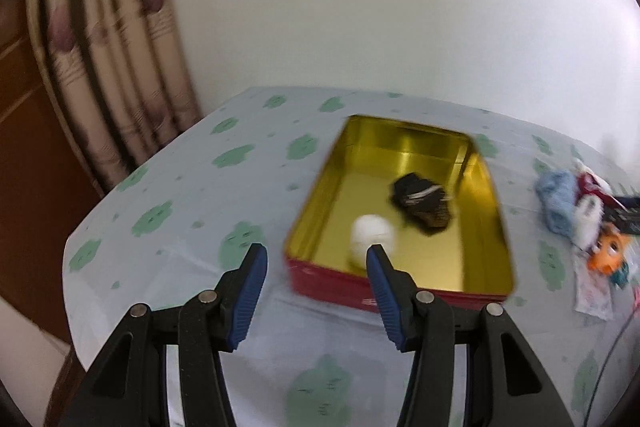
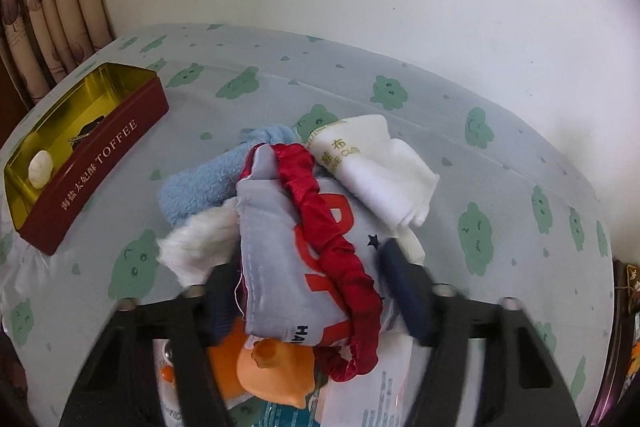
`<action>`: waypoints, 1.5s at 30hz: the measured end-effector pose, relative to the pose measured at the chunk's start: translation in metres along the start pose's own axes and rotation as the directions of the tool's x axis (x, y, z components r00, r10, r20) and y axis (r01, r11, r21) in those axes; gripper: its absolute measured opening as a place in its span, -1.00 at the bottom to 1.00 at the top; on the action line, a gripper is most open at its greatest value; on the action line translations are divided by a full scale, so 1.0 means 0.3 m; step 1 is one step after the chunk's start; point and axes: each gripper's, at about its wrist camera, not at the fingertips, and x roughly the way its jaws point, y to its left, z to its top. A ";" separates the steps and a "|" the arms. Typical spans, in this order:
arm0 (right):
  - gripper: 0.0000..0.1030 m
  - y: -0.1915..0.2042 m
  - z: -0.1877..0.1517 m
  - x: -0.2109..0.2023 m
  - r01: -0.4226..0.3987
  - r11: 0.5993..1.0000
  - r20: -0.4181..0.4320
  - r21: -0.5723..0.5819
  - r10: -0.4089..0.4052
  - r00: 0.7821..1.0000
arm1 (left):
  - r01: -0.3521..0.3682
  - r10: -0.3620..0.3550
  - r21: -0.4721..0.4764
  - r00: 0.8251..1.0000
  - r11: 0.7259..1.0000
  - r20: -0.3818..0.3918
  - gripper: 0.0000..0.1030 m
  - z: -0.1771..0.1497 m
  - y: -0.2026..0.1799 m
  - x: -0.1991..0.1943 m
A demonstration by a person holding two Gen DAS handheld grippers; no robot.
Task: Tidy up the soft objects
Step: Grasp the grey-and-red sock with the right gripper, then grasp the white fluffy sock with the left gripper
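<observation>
**In the right view, a pile between the jaws**

In the right wrist view, the right gripper (image 2: 308, 291) points down with jaws around the grey printed fabric pouch (image 2: 280, 267) and red ruched band (image 2: 340, 259); whether they press it, I cannot tell. The left view alone shows the left gripper (image 1: 316, 255), spread and empty, before the red rectangular tin with gold inside (image 1: 424, 243) at centre.

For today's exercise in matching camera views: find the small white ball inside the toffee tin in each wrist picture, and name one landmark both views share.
Left wrist view: the white ball lies low in the centre, at the near end of the tin's gold floor, partly behind a blue fingertip.
Right wrist view: the white ball is at far left, inside the tin.
Shared landmark: the red toffee tin on the cloud-print cloth.
</observation>
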 end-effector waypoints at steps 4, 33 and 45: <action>-0.28 -0.001 -0.007 0.003 -0.014 1.000 0.006 0.001 0.014 1.000 | 0.071 -0.072 0.065 0.997 0.995 0.006 0.03 0.013 -0.103 -0.023; -0.54 -0.259 -0.331 -0.162 0.176 0.927 0.135 0.331 -0.231 0.964 | 0.583 -0.519 0.230 0.806 0.779 -0.285 0.03 0.109 -0.875 0.083; -0.54 -0.257 -0.367 -0.075 0.107 0.927 0.113 0.361 -0.158 0.981 | 0.552 -0.460 0.236 0.816 0.799 -0.351 0.03 0.150 -1.039 0.210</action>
